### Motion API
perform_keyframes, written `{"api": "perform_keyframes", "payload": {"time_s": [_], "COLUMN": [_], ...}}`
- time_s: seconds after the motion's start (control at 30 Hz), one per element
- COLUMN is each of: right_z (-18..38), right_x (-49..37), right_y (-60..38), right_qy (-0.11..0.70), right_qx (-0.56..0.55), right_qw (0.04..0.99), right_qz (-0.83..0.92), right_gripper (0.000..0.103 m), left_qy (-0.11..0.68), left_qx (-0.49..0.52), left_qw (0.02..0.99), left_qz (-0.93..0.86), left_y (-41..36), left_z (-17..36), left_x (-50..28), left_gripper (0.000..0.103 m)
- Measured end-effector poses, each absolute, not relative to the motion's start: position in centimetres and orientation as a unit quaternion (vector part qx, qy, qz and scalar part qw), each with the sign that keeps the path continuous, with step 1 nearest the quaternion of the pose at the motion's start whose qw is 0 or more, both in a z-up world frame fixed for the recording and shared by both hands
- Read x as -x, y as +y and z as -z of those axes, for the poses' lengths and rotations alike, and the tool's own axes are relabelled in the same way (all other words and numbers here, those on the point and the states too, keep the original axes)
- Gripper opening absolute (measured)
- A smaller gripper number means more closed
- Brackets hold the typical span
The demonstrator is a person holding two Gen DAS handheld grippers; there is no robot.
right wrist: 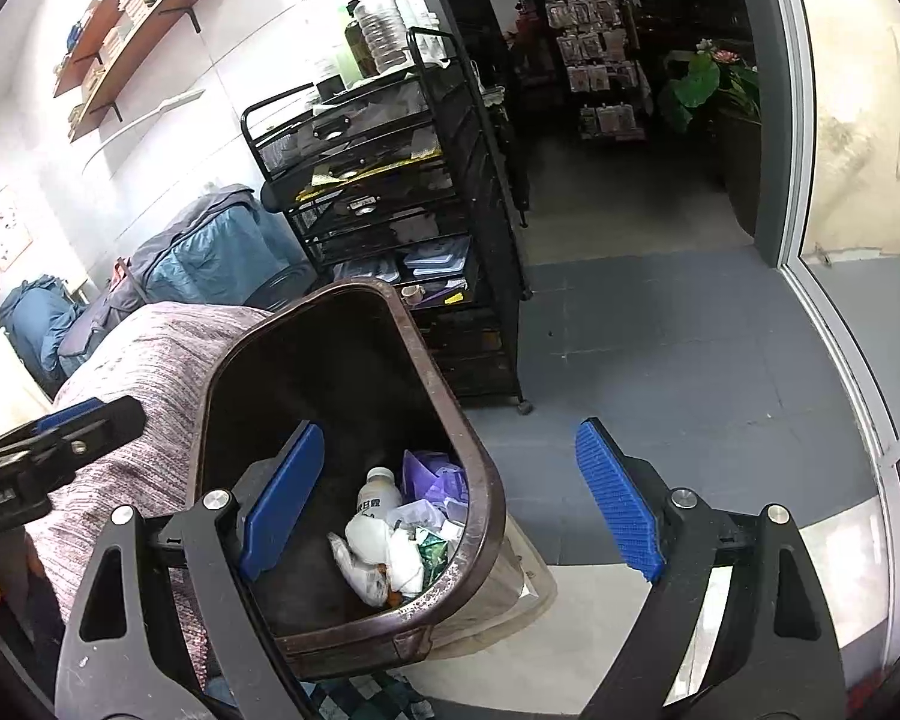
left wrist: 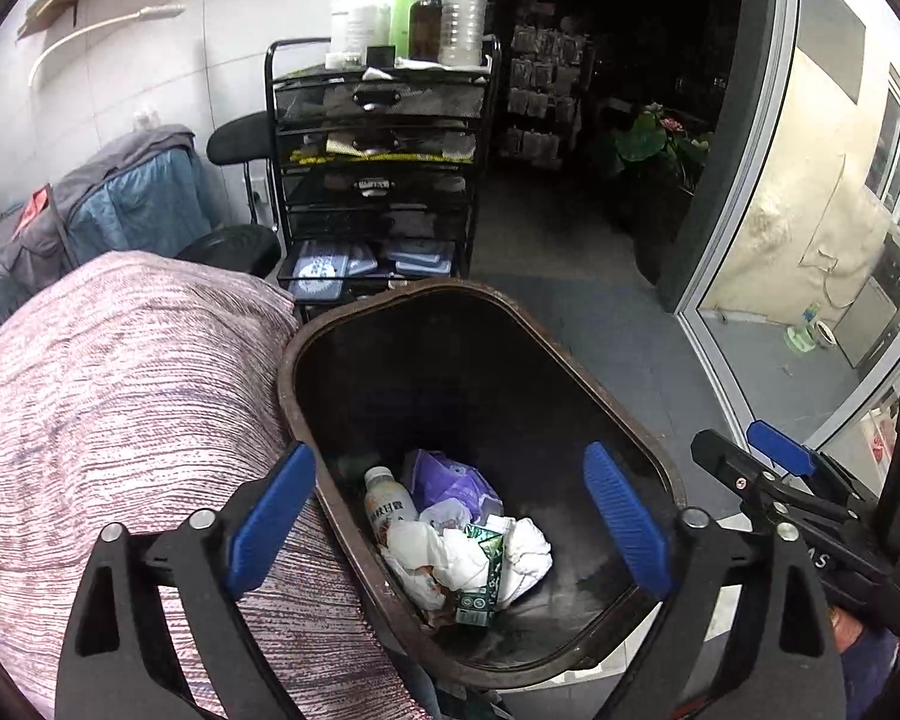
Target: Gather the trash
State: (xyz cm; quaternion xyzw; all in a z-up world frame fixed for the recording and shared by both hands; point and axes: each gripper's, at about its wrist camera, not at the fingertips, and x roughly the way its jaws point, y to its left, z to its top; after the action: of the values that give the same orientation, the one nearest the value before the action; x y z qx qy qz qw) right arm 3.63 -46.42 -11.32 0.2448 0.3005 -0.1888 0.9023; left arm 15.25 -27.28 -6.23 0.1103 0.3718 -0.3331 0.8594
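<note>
Both held above a dark brown trash bin (left wrist: 600, 372), fingers spread wide on the left gripper (left wrist: 450, 516) and on the right gripper (right wrist: 450, 498), nothing pinched in either. Trash already down at the bin's bottom: a small white bottle (left wrist: 387, 501), a purple bag (left wrist: 450, 480), crumpled white paper (left wrist: 480, 558) and a green printed wrapper (left wrist: 483, 570). No loose trash plainly visible outside the bin, though the dark room beyond the doorway is too dim to judge.

Risks from here: a finger of the left gripper catching the bin's rim on the way out and tipping it, since the bin looks tilted and stands close against the pink-striped bed cover (left wrist: 120, 420); the two grippers knocking together, as the right one sits just beside the left at the bin's right side.

Room to move: open grey floor (right wrist: 660, 360) to the right and ahead, bounded by the sliding glass door frame (right wrist: 810, 276). Tight on the left against the bed. Straight ahead, a black mesh drawer cart (left wrist: 378, 180) loaded with bottles (left wrist: 462, 18), near the bin's far rim and easy to jolt.
</note>
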Motion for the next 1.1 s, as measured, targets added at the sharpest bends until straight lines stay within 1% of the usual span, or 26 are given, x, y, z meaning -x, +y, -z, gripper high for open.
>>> {"api": "perform_keyframes", "payload": {"time_s": [0.13, 0.4, 0.53, 0.73, 0.87, 1.1], "right_z": [11.3, 10.4, 9.5, 7.5, 5.7, 3.1], "right_x": [-3.6, -3.9, -4.1, -4.5, -4.2, -3.4], "right_y": [-46.5, -45.2, -43.8, -40.4, -37.3, -31.5], "right_qy": [0.301, 0.290, 0.278, 0.255, 0.225, 0.177], "right_qx": [-0.245, -0.237, -0.224, -0.196, -0.168, -0.123], "right_qw": [0.902, 0.910, 0.919, 0.937, 0.953, 0.974], "right_qz": [0.191, 0.176, 0.166, 0.137, 0.113, 0.073], "right_gripper": [0.085, 0.086, 0.090, 0.092, 0.097, 0.097], "left_qy": [0.351, 0.300, 0.280, 0.249, 0.228, 0.201], "left_qx": [-0.101, -0.070, -0.060, -0.042, -0.039, -0.036], "left_qw": [0.872, 0.896, 0.909, 0.930, 0.942, 0.964], "left_qz": [0.327, 0.320, 0.302, 0.267, 0.242, 0.173], "left_y": [-26.4, -22.6, -20.3, -16.7, -14.4, -10.5], "left_z": [5.0, 2.0, 1.2, 0.6, 0.3, 0.3], "left_x": [-14.4, -11.6, -10.3, -8.8, -7.6, -5.8], "left_gripper": [0.096, 0.097, 0.097, 0.097, 0.097, 0.097]}}
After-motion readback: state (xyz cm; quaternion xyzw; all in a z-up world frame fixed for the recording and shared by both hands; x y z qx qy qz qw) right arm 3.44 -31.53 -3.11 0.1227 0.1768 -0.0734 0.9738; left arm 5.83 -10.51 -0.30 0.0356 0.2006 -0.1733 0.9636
